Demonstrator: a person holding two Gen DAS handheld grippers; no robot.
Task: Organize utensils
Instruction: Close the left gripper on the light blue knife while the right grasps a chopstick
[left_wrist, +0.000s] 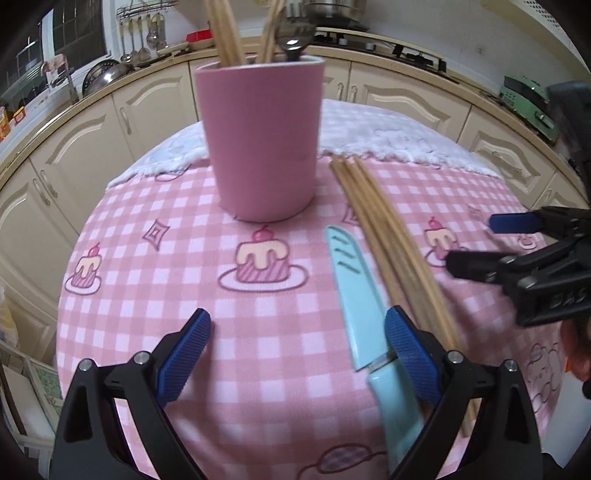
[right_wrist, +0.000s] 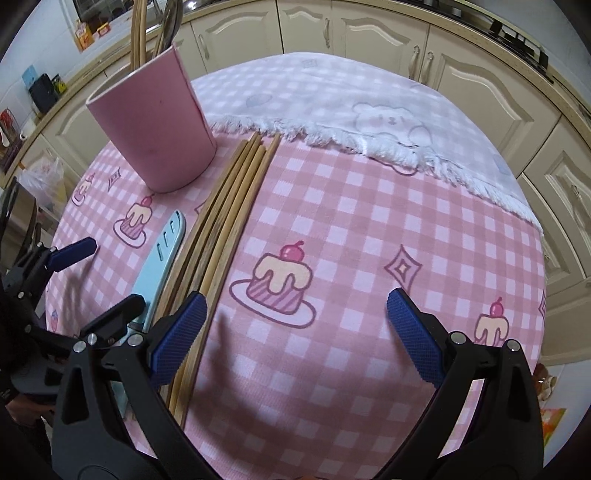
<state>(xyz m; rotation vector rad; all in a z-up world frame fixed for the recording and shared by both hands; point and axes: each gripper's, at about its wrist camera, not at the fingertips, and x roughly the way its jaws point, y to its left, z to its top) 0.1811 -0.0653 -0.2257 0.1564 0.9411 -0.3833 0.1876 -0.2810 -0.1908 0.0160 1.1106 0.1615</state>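
Both sets of tongs stand spread and empty: left gripper (left_wrist: 297, 343), right gripper (right_wrist: 295, 317). Right of the pink cup (left_wrist: 260, 140) lie the blue knife (left_wrist: 352, 291) and, beyond it, bundled chopsticks (right_wrist: 225, 229). Risk: a careless grab scatters the chopsticks.

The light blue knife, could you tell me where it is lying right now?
In the left wrist view the light blue knife lies flat on the checked tablecloth, right of centre, beside the loose chopsticks, nearer than the pink cup.
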